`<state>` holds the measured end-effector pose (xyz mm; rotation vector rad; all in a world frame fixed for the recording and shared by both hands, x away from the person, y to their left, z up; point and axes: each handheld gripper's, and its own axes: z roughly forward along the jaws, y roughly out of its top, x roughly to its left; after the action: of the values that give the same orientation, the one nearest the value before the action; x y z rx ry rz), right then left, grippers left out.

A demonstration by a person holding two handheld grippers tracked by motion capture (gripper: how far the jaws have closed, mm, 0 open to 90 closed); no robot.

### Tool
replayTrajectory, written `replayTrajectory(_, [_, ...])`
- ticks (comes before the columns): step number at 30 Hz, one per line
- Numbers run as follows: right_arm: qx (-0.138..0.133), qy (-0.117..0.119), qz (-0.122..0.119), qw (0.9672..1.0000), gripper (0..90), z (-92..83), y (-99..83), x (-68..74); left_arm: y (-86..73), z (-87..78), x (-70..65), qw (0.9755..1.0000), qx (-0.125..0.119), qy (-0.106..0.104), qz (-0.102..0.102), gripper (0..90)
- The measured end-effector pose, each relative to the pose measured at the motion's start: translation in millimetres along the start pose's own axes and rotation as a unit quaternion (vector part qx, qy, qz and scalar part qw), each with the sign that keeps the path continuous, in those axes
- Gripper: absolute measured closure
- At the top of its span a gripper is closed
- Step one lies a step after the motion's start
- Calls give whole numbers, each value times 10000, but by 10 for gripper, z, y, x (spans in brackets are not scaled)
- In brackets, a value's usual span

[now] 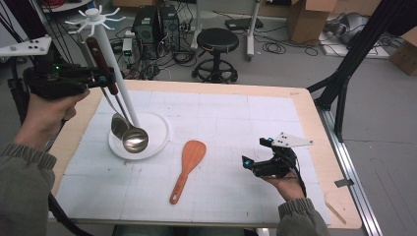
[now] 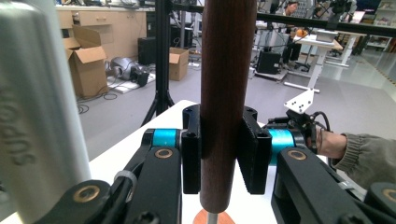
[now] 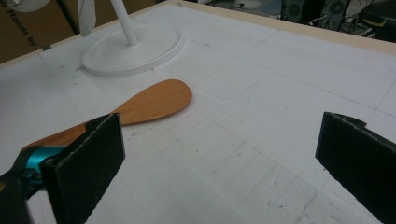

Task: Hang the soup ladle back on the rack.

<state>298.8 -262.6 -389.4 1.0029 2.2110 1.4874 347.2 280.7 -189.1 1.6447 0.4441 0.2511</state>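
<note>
While the left tongs (image 2: 219,154) clamp the ladle (image 1: 129,129) by its smooth dark wooden handle, its shiny steel bowl hangs over the round white base of the rack (image 1: 110,59). Right tongs (image 3: 224,163) rest wide apart on the gridded counter (image 1: 236,128), near a flat orange wooden spatula (image 1: 187,167).

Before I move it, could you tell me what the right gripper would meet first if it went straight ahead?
Probably the wooden spatula lying just left of its line, then the white stand's base; depth is hard to judge. The right gripper stands open.
</note>
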Motion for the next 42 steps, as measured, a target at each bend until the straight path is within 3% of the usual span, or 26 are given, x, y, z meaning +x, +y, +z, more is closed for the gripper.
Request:
replayTrajectory(12, [-33, 20, -12, 10000, 3, 11, 5, 3, 113, -17, 86, 9999, -31, -111, 1, 734])
replayTrajectory(34, [-43, 148, -43, 9999, 3, 38, 13, 27, 90, -1, 238, 9998, -10, -90, -184, 732])
replayTrajectory(42, [-62, 173, -28, 9998, 3, 34, 16, 38, 44, -20, 251, 9992, -163, -44, -355, 726])
